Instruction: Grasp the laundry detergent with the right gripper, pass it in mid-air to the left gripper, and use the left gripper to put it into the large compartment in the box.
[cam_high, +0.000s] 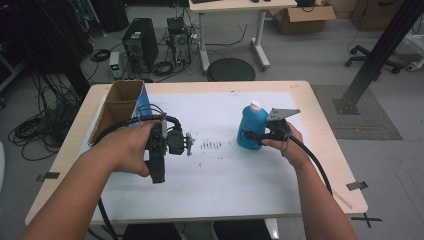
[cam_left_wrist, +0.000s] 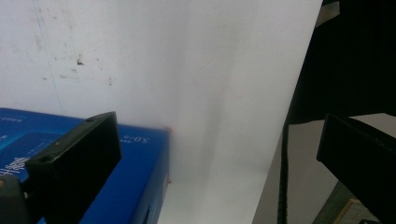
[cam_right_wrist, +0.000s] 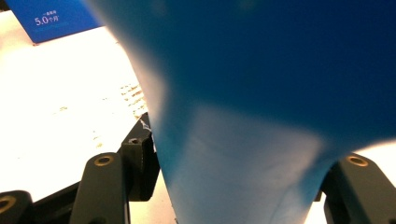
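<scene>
At the far left stands an open box with a blue side. Just right of it the left gripper hangs over the white mat, jaws spread wide and empty, so its part looks undone. Right of centre, the right gripper is clamped on the upright blue bottle, which stands on the mat. Judging by this, the bottle is grasped but not yet moved anywhere.
</scene>
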